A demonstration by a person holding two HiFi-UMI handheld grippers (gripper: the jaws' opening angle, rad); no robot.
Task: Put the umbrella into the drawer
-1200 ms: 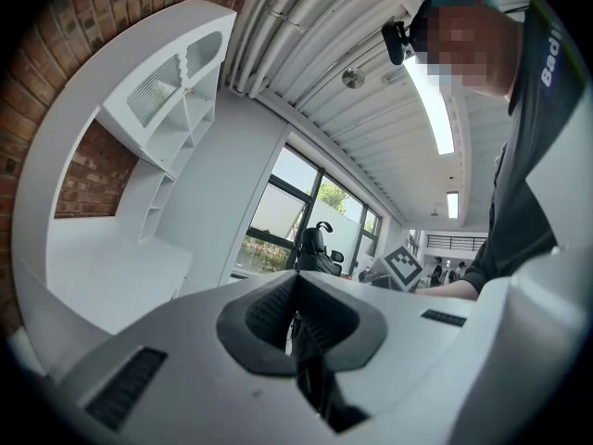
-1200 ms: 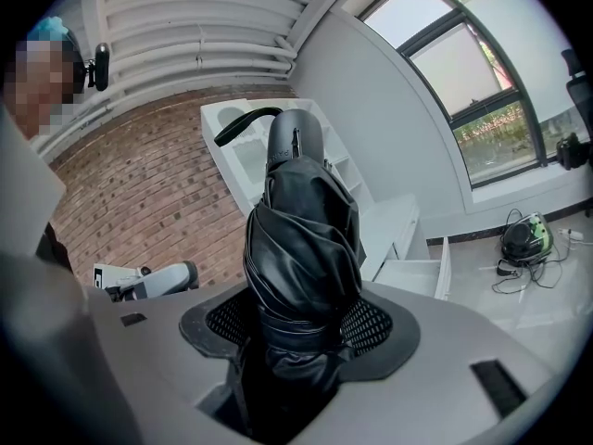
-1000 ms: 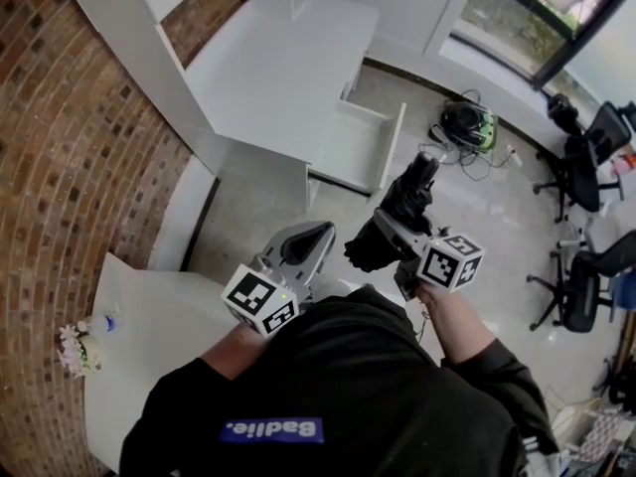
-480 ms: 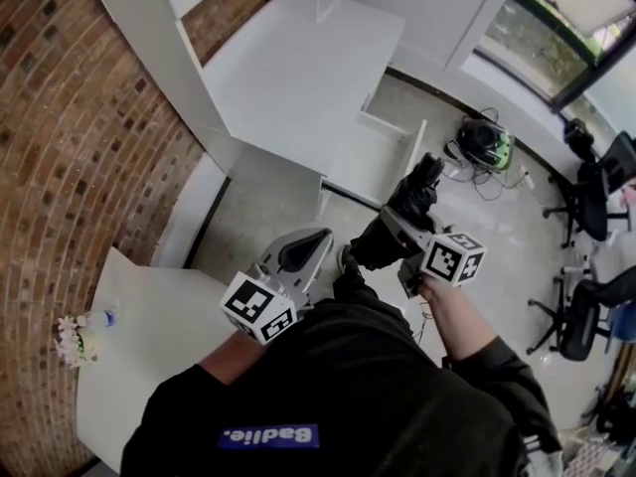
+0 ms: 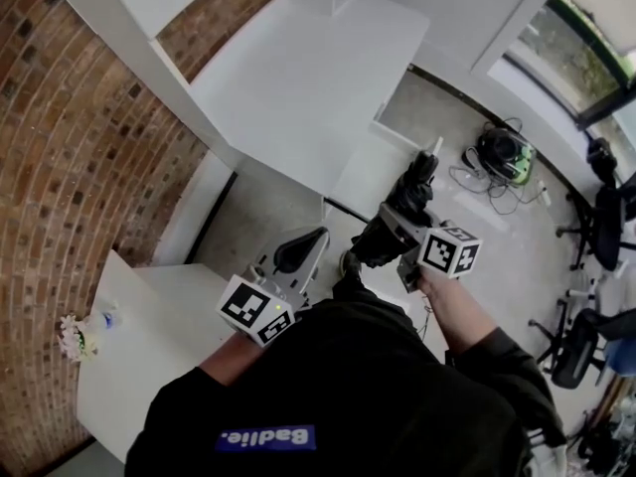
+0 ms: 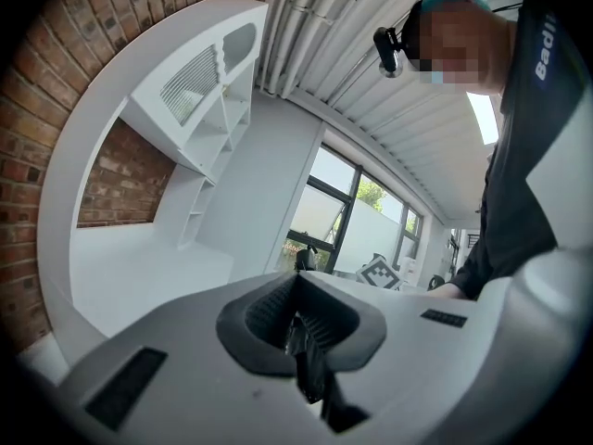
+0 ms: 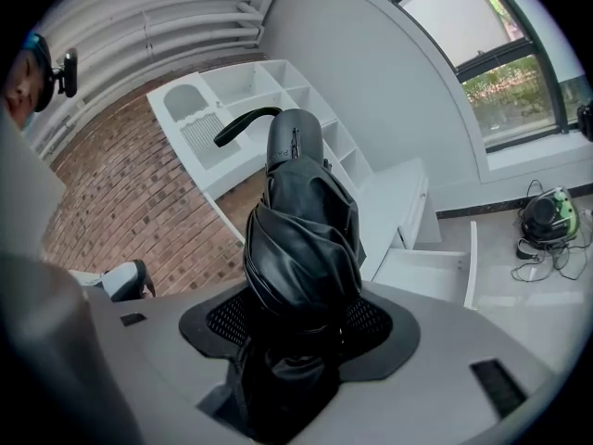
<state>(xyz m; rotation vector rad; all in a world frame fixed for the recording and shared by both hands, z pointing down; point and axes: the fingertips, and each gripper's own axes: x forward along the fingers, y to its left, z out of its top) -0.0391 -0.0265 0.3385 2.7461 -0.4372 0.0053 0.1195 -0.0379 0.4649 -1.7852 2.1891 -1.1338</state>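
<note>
Umbrella [image 5: 405, 205], black and folded, sits clamped in our right gripper [image 5: 386, 235] in the head view. We hold it out over the floor with the forearm stretched forward, close to the open white drawer [image 5: 363, 172] of the desk [image 5: 298, 78]. Our left gripper [image 5: 296, 254] hangs just beside it, elbow bent. In the left gripper view, the jaws are pressed together on nothing. In the right gripper view, the jaws pinch the umbrella's bundled fabric, and its rounded end points up and away from us.
</note>
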